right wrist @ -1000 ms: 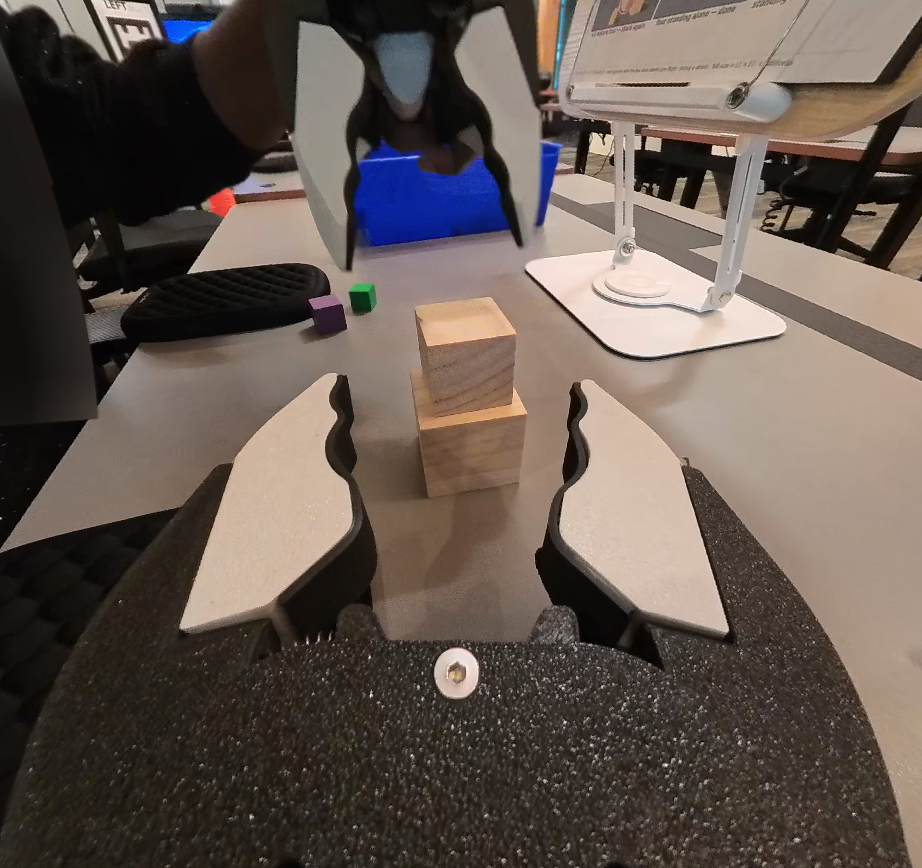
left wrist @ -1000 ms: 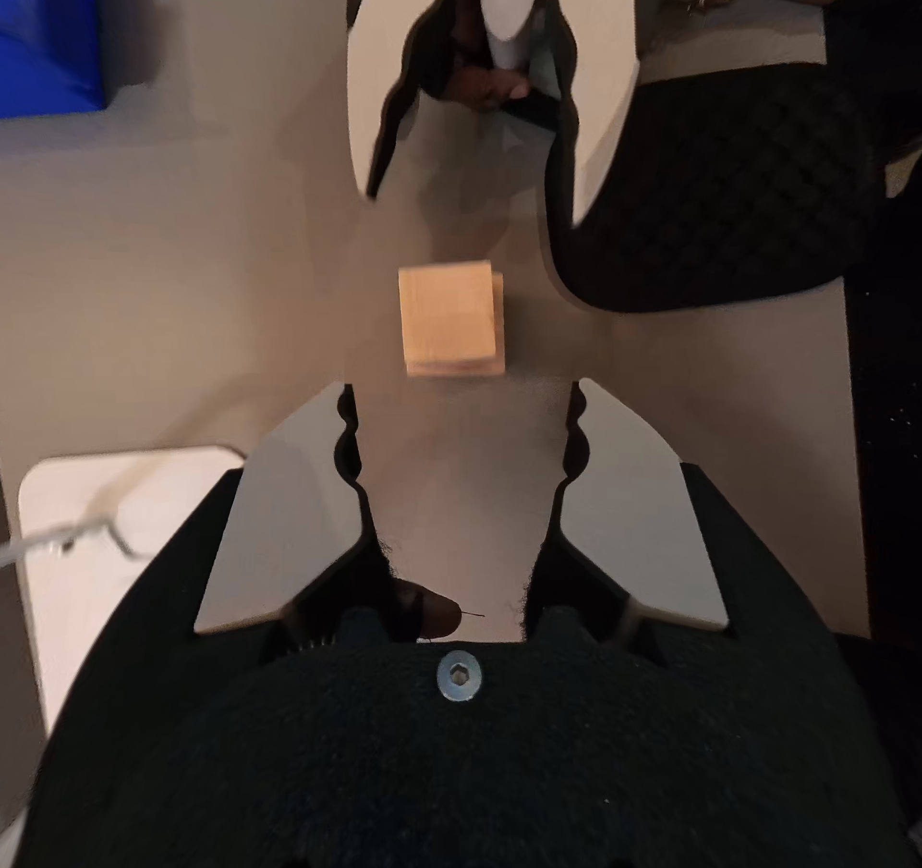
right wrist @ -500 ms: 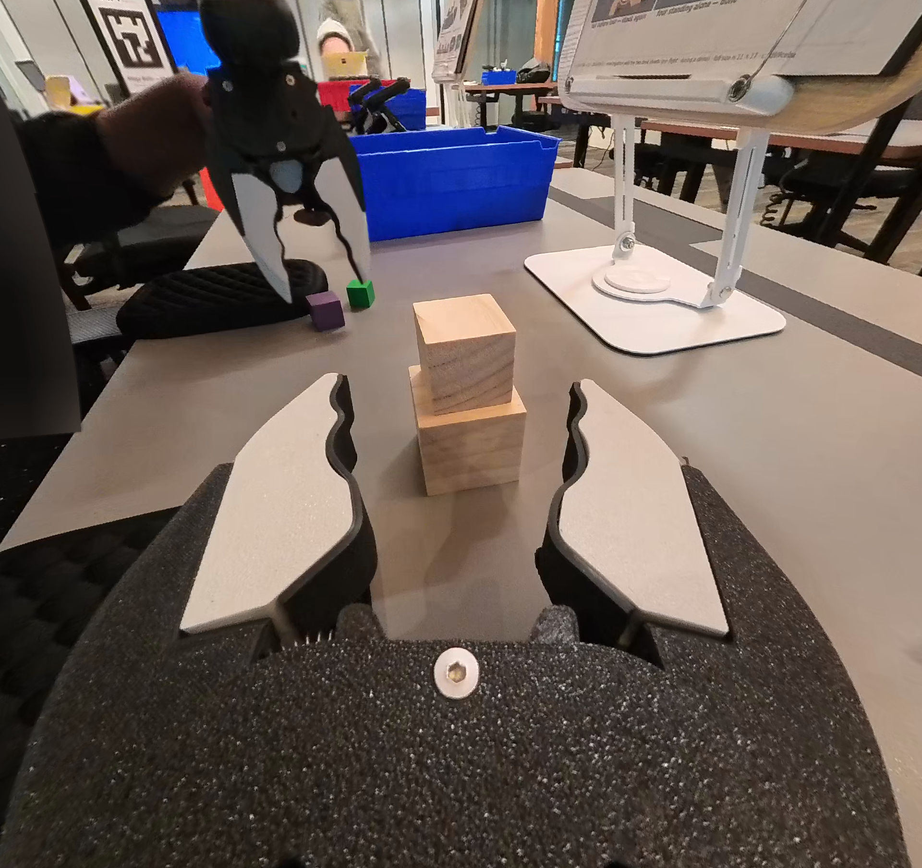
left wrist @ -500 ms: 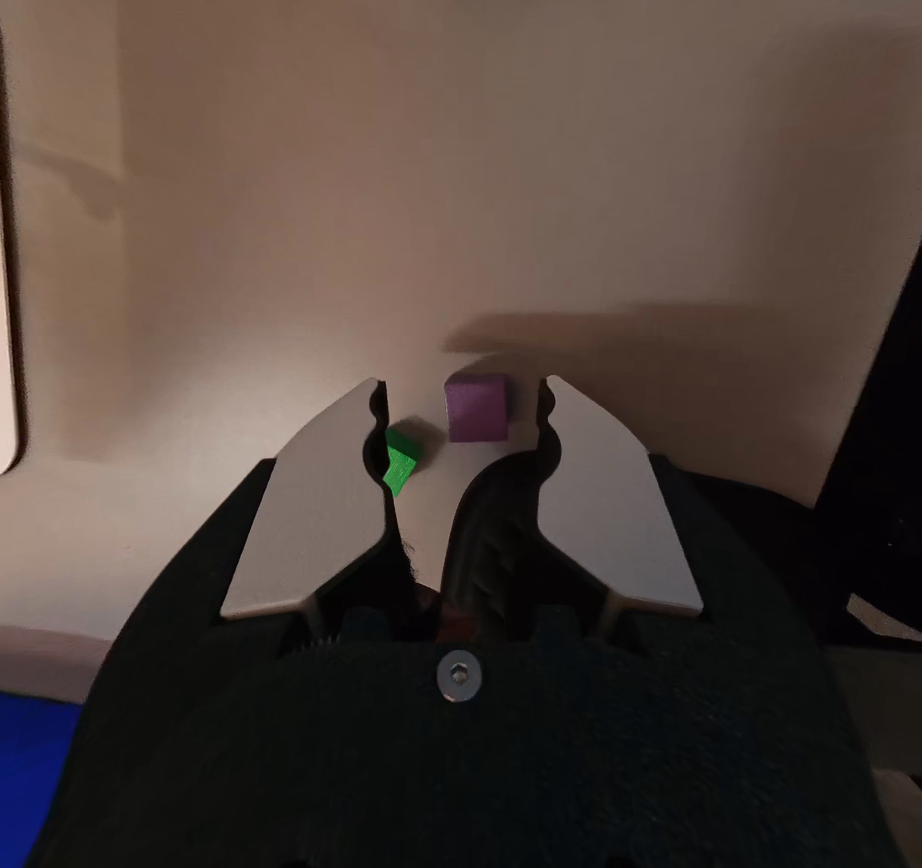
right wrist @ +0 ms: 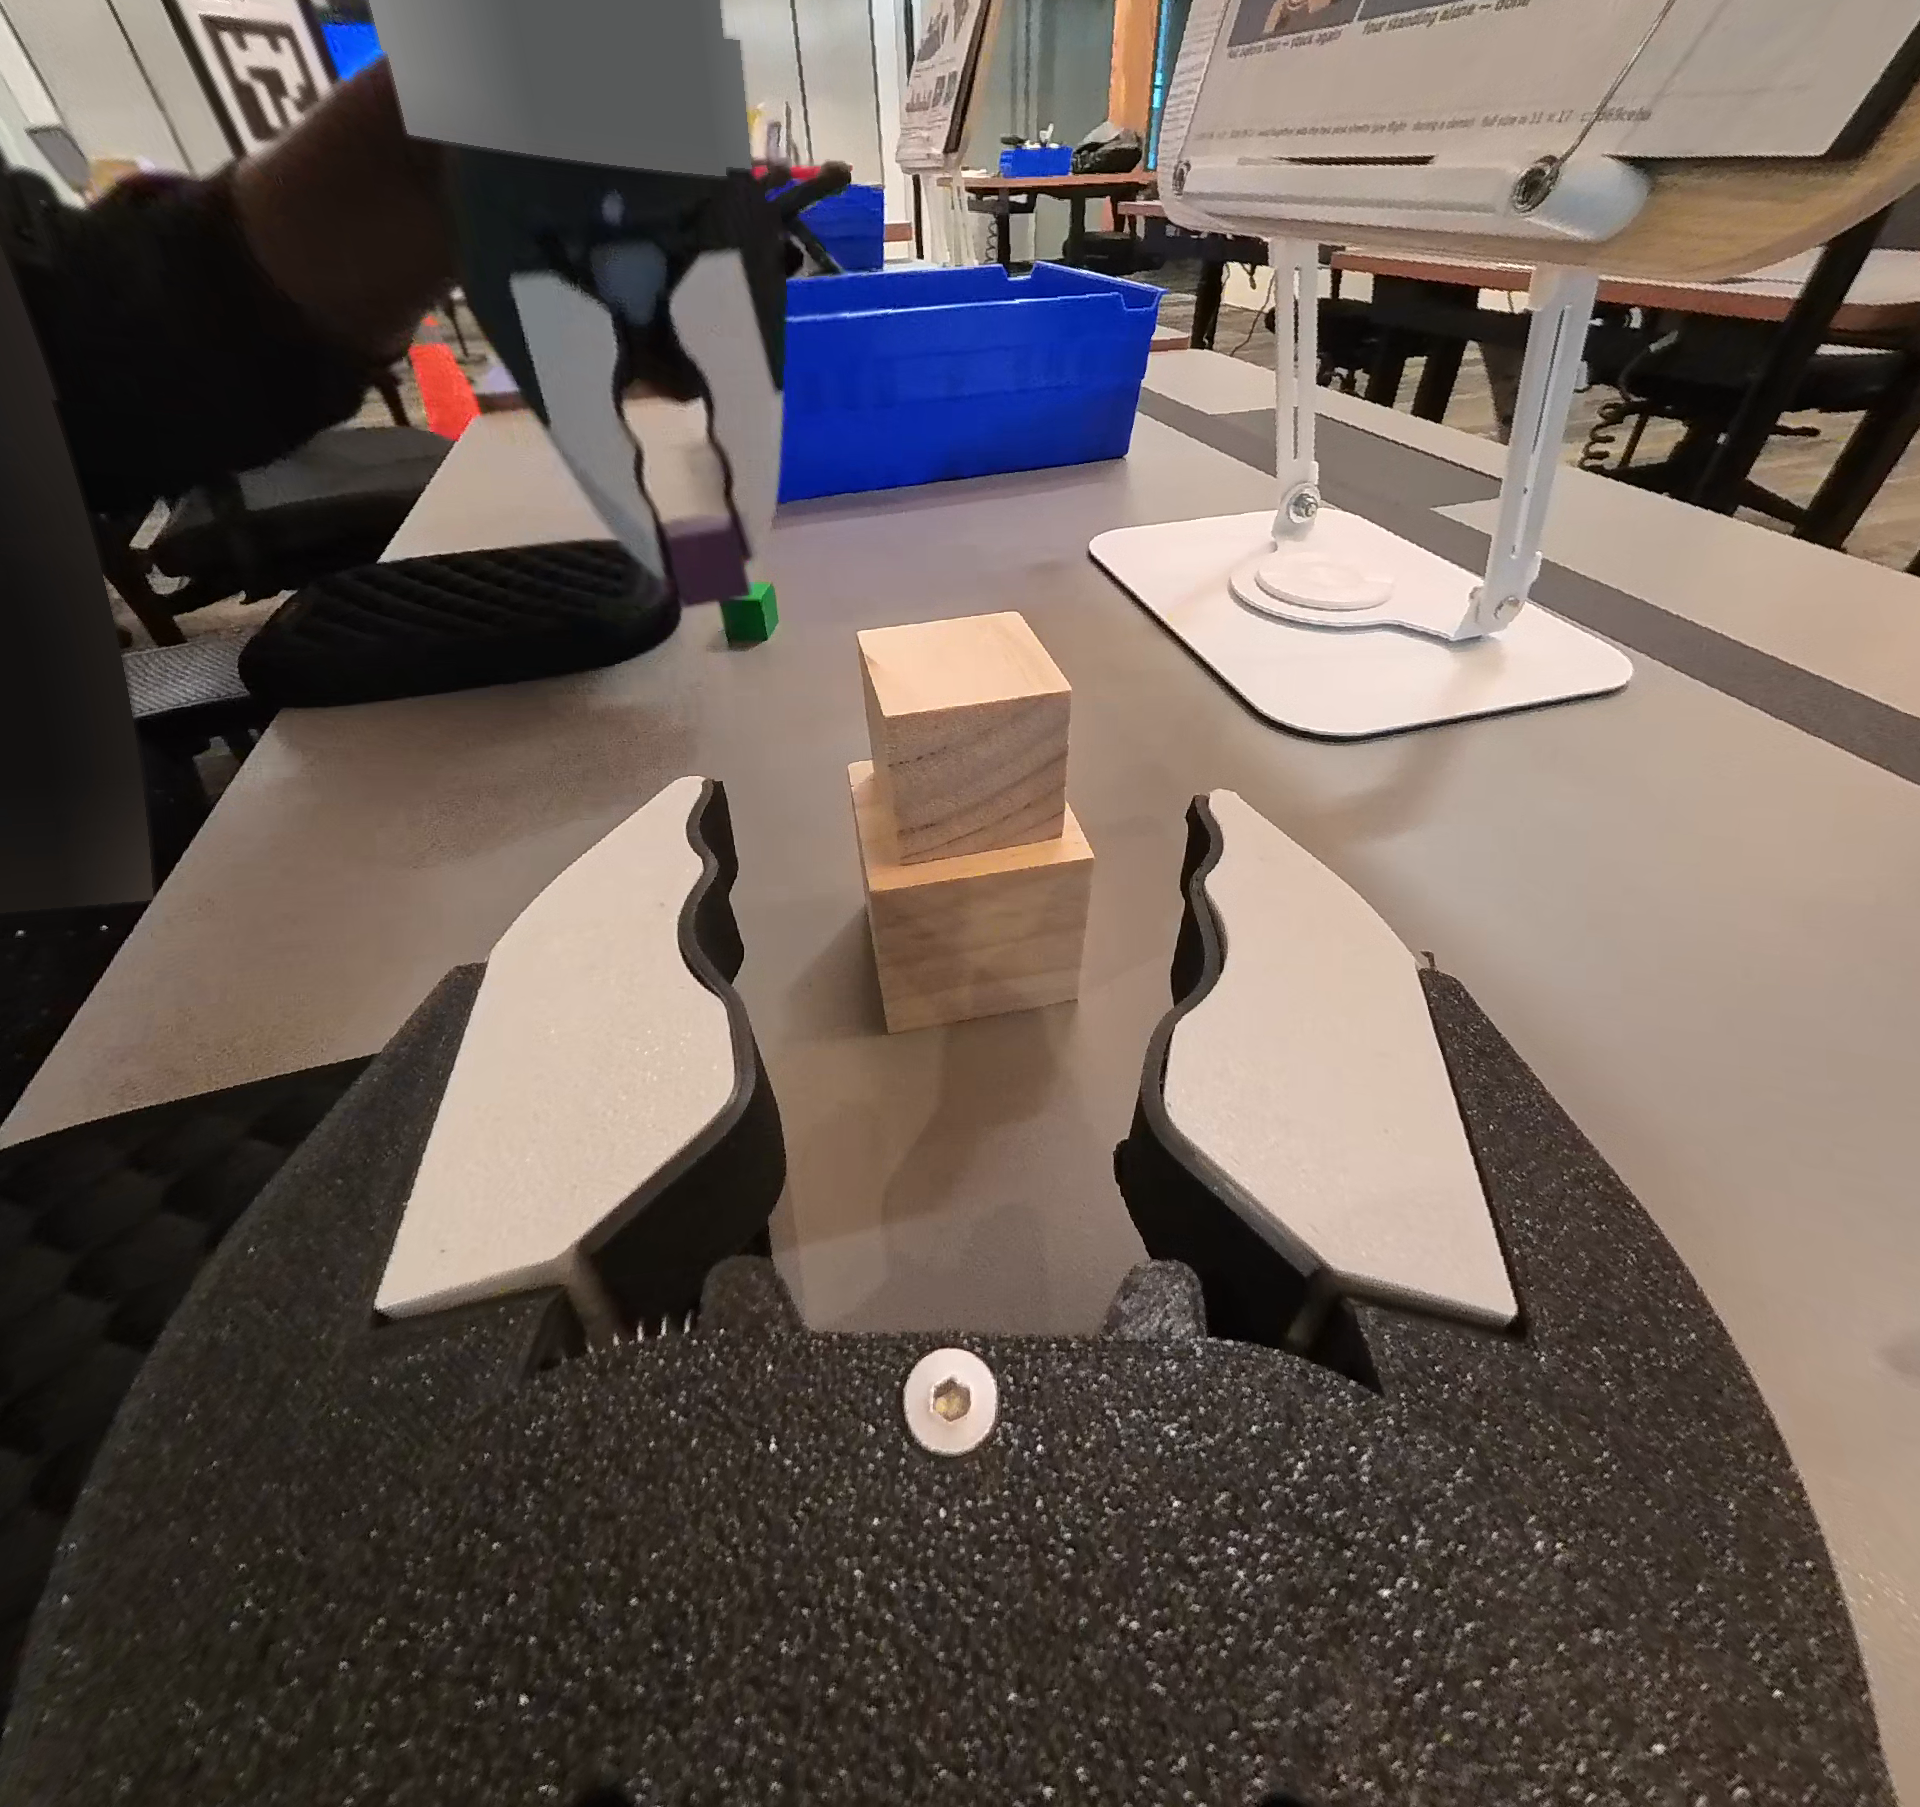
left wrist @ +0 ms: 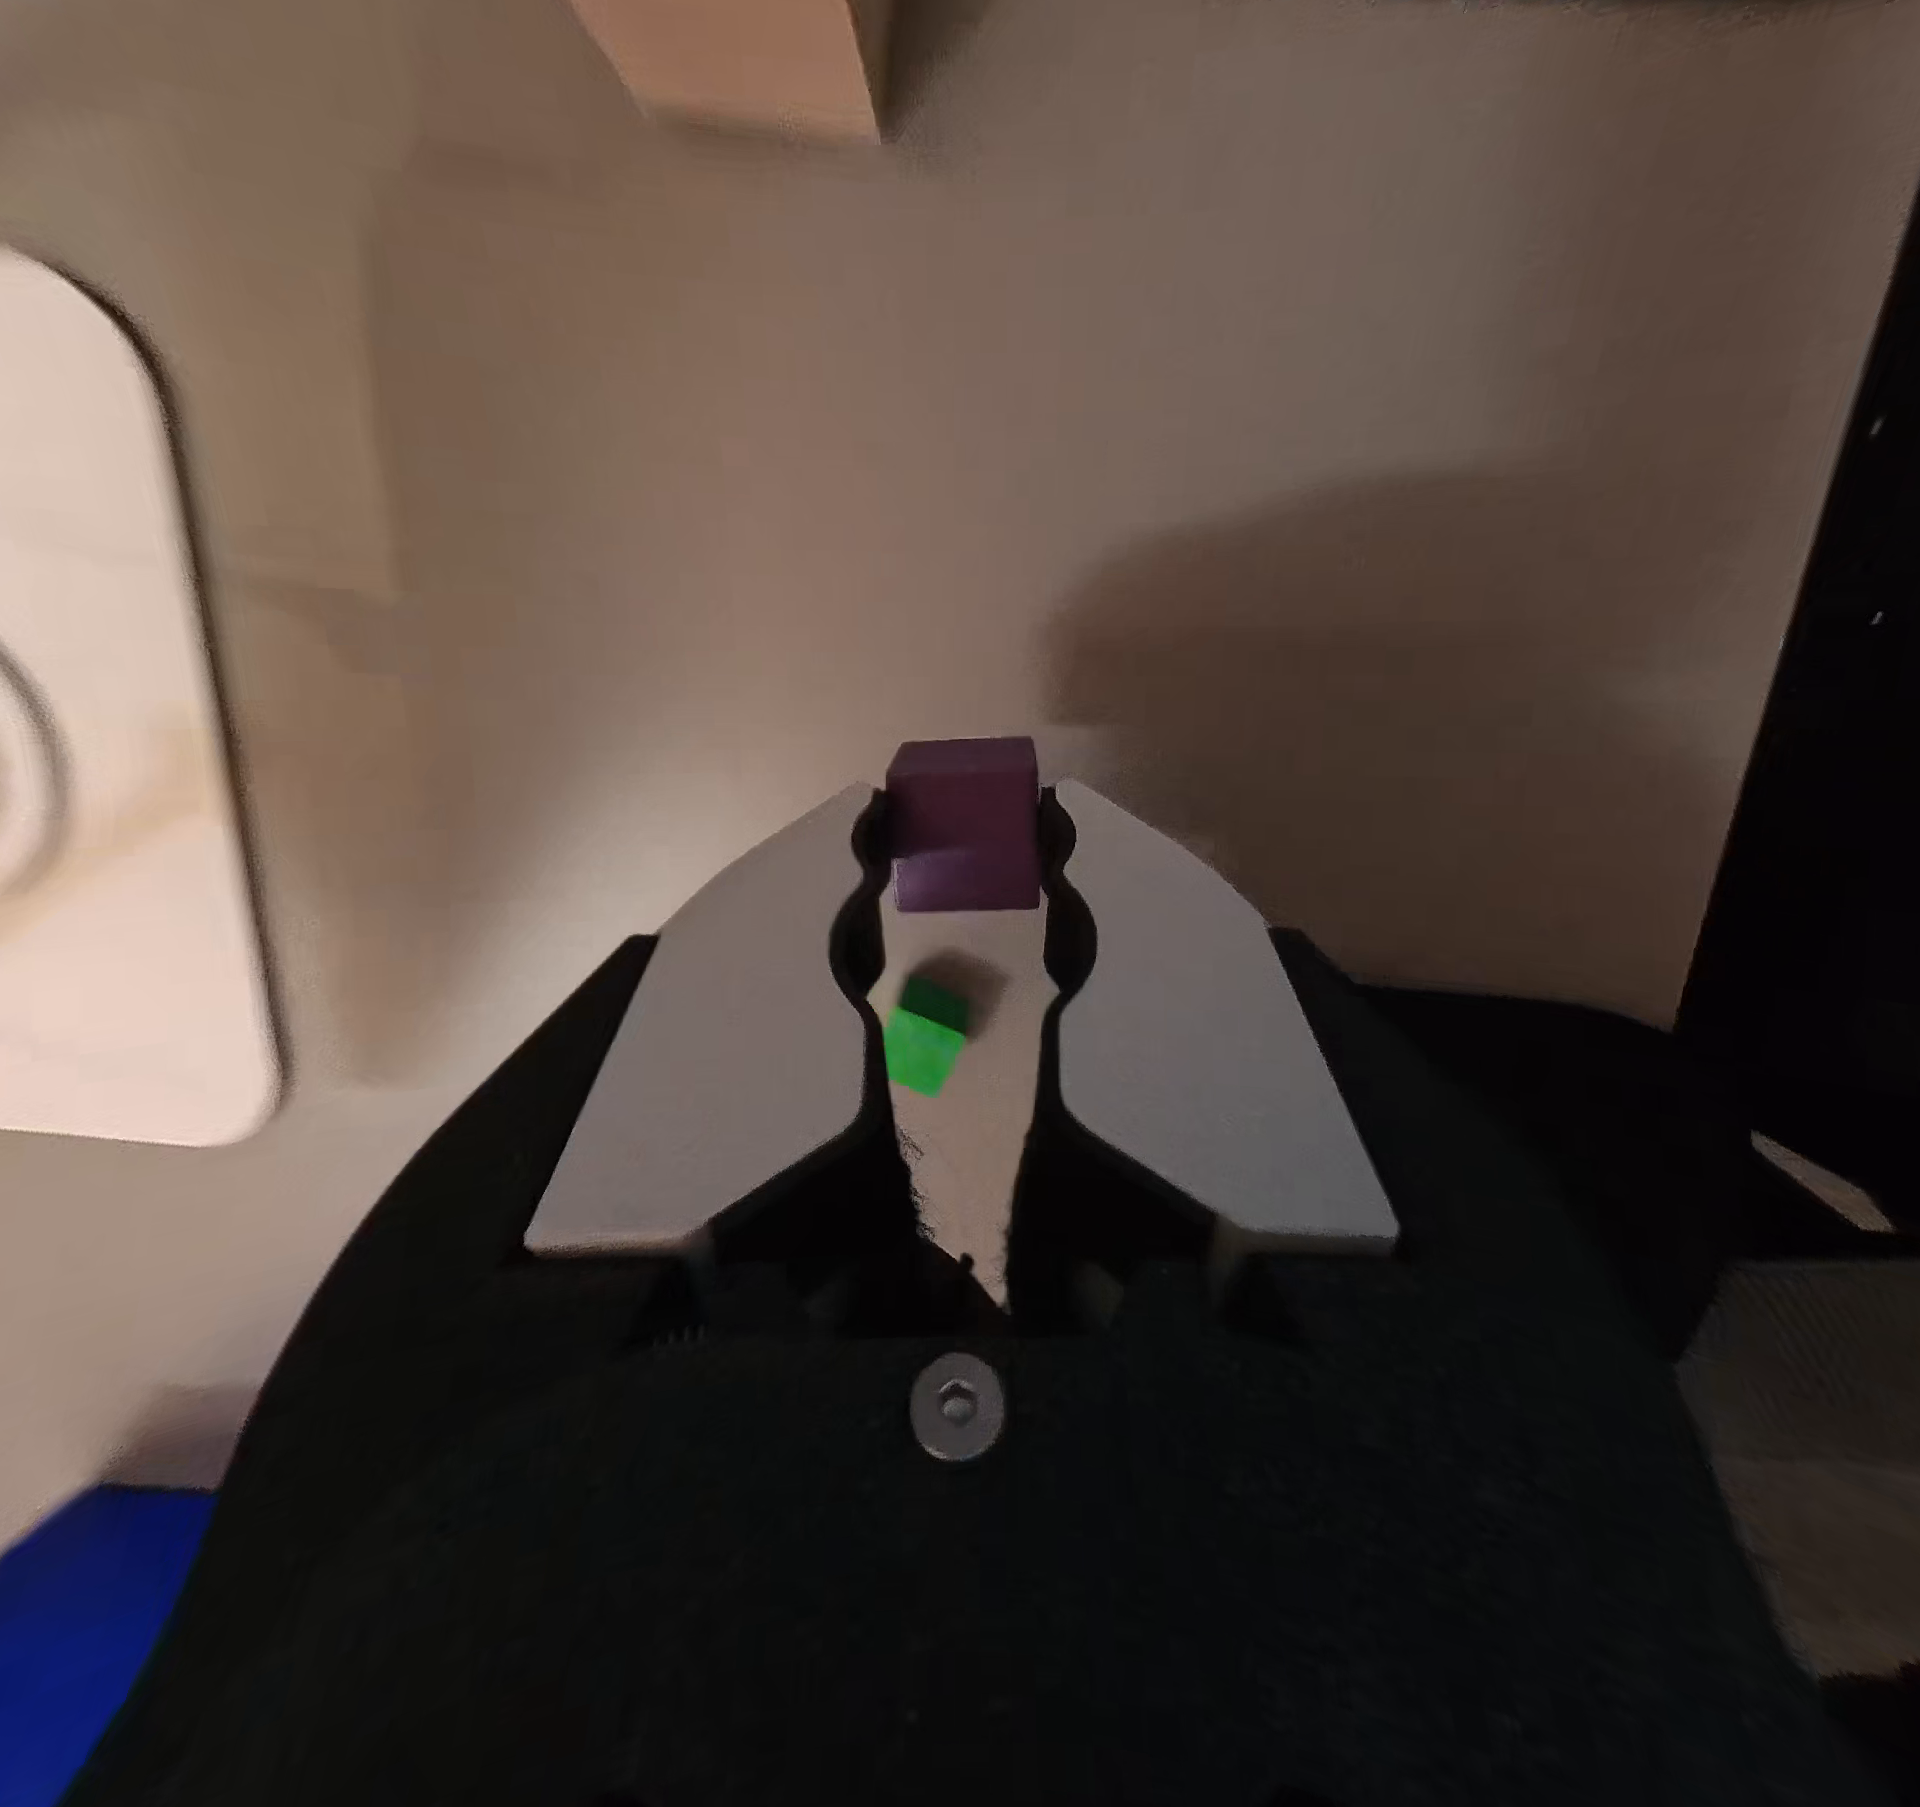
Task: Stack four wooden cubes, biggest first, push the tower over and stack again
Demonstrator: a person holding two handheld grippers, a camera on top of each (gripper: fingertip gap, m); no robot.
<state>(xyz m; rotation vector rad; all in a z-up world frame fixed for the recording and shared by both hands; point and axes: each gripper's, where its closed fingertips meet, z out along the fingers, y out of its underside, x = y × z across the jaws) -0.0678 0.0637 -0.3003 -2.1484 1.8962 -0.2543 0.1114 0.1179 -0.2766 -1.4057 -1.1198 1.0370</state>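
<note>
Left wrist view: left claw point(left wrist: 966, 827) is clamped on a small purple cube point(left wrist: 966, 827), both pads pressing its sides near the very tips, the cube lifted off the grey tabletop point(left wrist: 623, 510). A green cube point(left wrist: 923, 1040) lies on the tabletop below, seen between the fingers at about 6 o'clock from the purple one. The wooden stack point(left wrist: 727, 1) shows at 12 o'clock, a white stand base point(left wrist: 114, 718) at 9 o'clock. With so shallow a hold, carrying the cube level and without jerks seems wise.

Right wrist view: right claw point(right wrist: 961, 884) is spread wide and grips nothing; two stacked wooden cubes stand just beyond its tips, neither pad touching, the upper one point(right wrist: 966, 729) twisted and off-centre on the lower point(right wrist: 977, 936). At 11 o'clock the other claw carries the purple cube just above the green one point(right wrist: 750, 611), beside a black padded rest point(right wrist: 447, 614). A blue bin point(right wrist: 956, 375) stands at 12 o'clock; its contents are hidden by its wall.
</note>
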